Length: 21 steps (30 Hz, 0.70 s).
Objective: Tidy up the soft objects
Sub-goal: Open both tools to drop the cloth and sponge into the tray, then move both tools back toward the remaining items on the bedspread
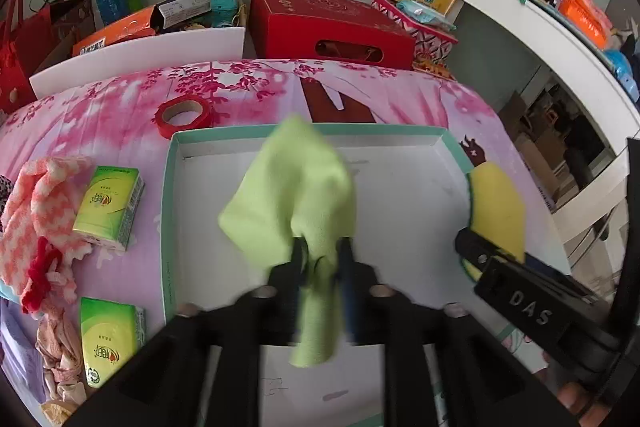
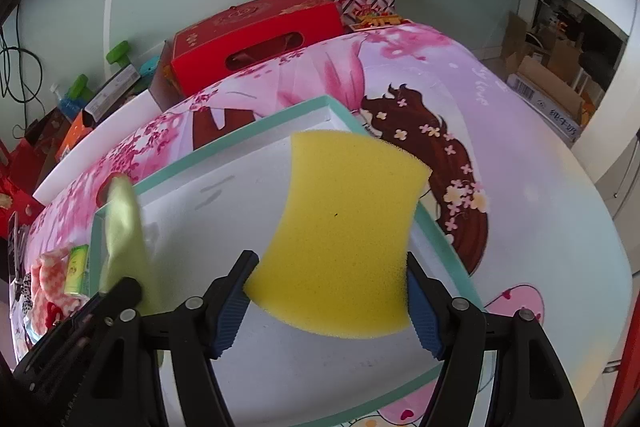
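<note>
left tongs [image 1: 322, 251] standing parted, green cloth [image 1: 292, 195] hanging loose between the pads over the white tray [image 1: 400, 211]. right tongs [image 2: 326, 291] pinching the yellow sponge [image 2: 340, 227] above the tray's right side. tray lying on the floral bed cover [image 1: 100, 115].

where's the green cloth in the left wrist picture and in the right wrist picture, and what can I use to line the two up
Left wrist: the green cloth is at centre, hanging between the left gripper fingers over the tray.
Right wrist: the cloth is at the left edge, over the tray's left rim.
Shared landmark: the red box behind the tray.
</note>
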Available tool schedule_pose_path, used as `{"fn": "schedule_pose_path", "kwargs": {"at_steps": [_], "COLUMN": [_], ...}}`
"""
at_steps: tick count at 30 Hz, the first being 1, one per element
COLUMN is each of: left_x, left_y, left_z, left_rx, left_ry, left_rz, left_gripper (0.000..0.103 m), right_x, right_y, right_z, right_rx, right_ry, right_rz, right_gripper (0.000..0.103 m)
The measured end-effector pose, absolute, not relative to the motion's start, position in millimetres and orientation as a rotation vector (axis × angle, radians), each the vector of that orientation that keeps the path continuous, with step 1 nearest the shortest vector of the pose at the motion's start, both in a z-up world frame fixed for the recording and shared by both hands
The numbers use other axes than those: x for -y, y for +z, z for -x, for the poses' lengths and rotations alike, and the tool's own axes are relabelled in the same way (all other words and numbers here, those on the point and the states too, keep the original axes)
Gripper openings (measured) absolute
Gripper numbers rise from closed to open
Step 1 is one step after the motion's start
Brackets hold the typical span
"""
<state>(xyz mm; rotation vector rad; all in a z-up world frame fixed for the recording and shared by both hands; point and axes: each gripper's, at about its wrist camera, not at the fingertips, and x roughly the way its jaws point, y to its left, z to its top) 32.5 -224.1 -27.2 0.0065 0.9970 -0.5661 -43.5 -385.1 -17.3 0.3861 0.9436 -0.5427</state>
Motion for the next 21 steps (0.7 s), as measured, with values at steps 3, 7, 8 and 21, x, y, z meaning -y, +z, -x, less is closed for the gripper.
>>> {"fn": "schedule_pose_path", "kwargs": {"at_steps": [3,7,8,21], "left_x": [220.2,213.0,210.7,168.6], "left_y": [-24.7,-22.0,-22.0,-16.3], "left_z": [-33.0,-36.3,-37.4,-47.2], "left_rx": [-0.983,-0.973,-0.973,-0.949], "left_ry": [-0.544,-0.512,-0.501,-0.349], "left_rz": [0.008,0.016,0.018,0.101], "left_gripper": [0.077,0.08,0.084,0.098], "right_x": [386.1,388.0,388.3,379.5], "right_y": [-15.3,-13.6,-13.6,-3.9], "right_z": [44.9,47.2,47.2,46.7], "right_rx": [-0.947,-0.945,-0.945,-0.862], "right_ry": [-0.554,-0.566,-0.567,-0.499], "right_rz": [-0.381,-0.384,-0.383,-0.406], "right_gripper": [0.078,0.087,0.088,0.103]}}
